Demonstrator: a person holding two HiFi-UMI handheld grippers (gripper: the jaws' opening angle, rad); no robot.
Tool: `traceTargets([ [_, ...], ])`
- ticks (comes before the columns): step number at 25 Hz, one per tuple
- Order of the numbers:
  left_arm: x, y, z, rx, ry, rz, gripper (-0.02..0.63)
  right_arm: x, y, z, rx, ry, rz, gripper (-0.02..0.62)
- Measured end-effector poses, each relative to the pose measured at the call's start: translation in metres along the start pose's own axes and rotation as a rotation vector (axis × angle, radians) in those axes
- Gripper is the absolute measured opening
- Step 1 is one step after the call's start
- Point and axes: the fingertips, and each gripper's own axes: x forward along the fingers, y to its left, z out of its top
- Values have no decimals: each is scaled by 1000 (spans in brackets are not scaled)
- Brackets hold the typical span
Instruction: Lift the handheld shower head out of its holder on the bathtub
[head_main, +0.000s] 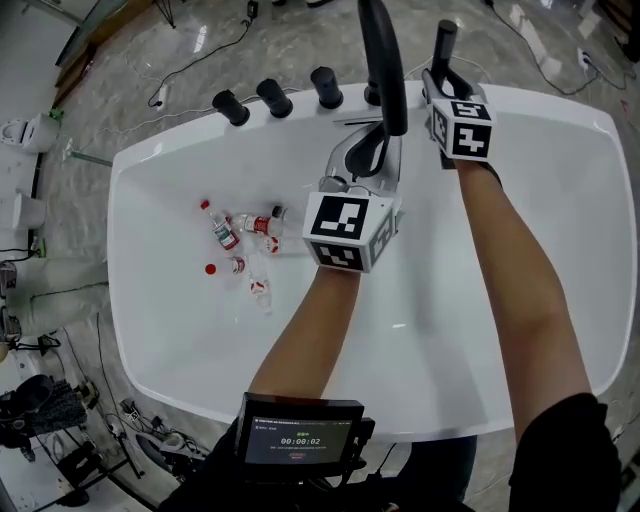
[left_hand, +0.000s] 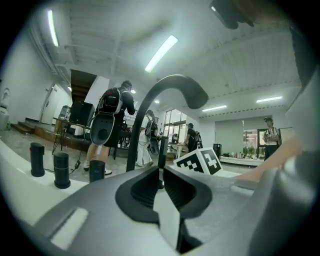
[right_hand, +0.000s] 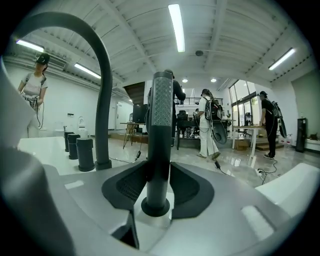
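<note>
Nearest, loose bottles (head_main: 240, 235) lie in the bathtub (head_main: 180, 340), left of the spout (head_main: 385, 60) and clear of the work. At the spout's foot the left tool (head_main: 372, 150) hangs with jaws together and empty, probably just kept out of the way. Right of the spout, the right tool (right_hand: 156, 167) stands open, one jaw either side of the upright shower head (right_hand: 161, 125), which sits in its holder (right_hand: 155, 206) on the rim, apparently lined up for a squeeze and lift. Black knobs (head_main: 275, 97) stand left of the spout.
</note>
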Motion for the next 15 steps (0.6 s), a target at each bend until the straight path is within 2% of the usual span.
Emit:
traceTargets([
  [3, 4, -1, -7, -1, -15, -9, 20, 8, 1, 5, 3, -30, 21, 153],
  [7, 3, -1, -19, -15, 6, -3, 21, 8, 4, 4, -3, -18, 26, 153],
  [15, -27, -5, 23, -42, -11, 37, 20, -35, 10, 43, -3, -13, 20, 150],
])
